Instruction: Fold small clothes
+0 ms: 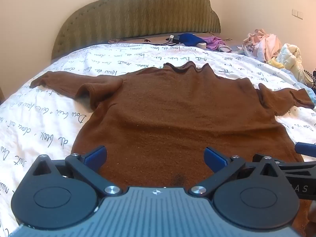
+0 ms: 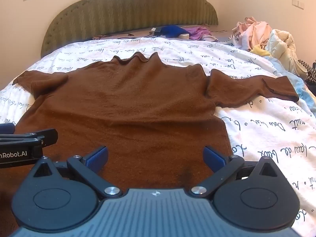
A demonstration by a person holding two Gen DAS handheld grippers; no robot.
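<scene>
The brown sweater (image 1: 167, 106) lay flat on the script-printed quilt (image 1: 39, 122), its wavy collar (image 1: 183, 68) toward the green headboard (image 1: 138, 15) and its hem toward the two cameras — a spread-out layout that, judged from the task, exposed every edge for the first fold. Both sleeves were stretched sideways, the left sleeve (image 1: 75, 83) and the right sleeve (image 2: 252, 88) each resting on the quilt clear of the body panel, presumably so that either could be turned inward without dragging the torso. The left gripper (image 1: 156, 158) hovered above the hem region with its blue pads wide apart and nothing between them; the right gripper (image 2: 156, 158) stood likewise spread and empty just beside it, over the sweater's right lower part. Each tool appeared at the edge of the other's view, so the pair sat close together near the hem. A heap of unfolded clothes (image 2: 260, 37) waited at the bed's far right, well apart from the sweater — probably kept there to leave a working surface free.
</scene>
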